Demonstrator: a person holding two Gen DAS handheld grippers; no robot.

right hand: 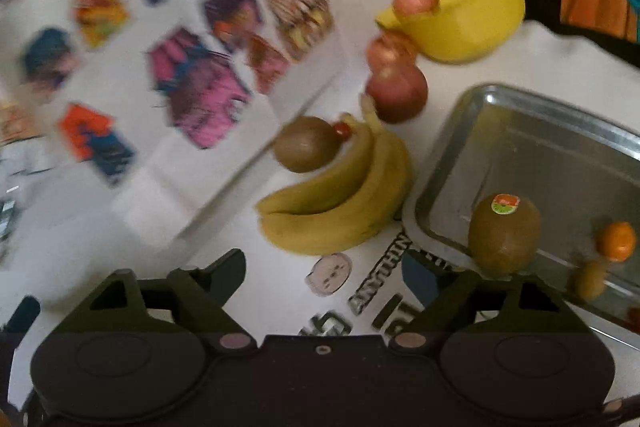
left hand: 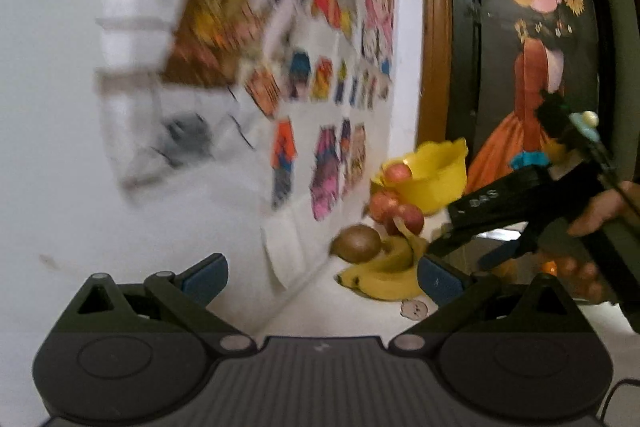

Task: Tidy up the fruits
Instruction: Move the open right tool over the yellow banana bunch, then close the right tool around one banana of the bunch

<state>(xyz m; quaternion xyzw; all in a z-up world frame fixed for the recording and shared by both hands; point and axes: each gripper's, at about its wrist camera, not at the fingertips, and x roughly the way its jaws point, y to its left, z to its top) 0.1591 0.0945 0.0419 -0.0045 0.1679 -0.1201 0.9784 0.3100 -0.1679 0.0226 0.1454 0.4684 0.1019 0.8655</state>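
Both tongs stand apart and hold nothing: the left tongs [left hand: 322, 273] hang above the white worktop [right hand: 248, 291], and the right tongs [right hand: 324, 271] hover near the fruit. In the right wrist view, the banana bunch [right hand: 340, 203] lies at 12 o'clock from the right tongs, with a loose kiwi [right hand: 306, 145] touching it at 11 o'clock and apples [right hand: 396, 91] beyond. The metal tray [right hand: 532, 151], at 2 o'clock, already carries a stickered kiwi [right hand: 504, 233] and a small orange fruit [right hand: 616, 241]. I judge the bananas come next: better to close across the middle of the bunch, gently, then set it in the free part of the tray.
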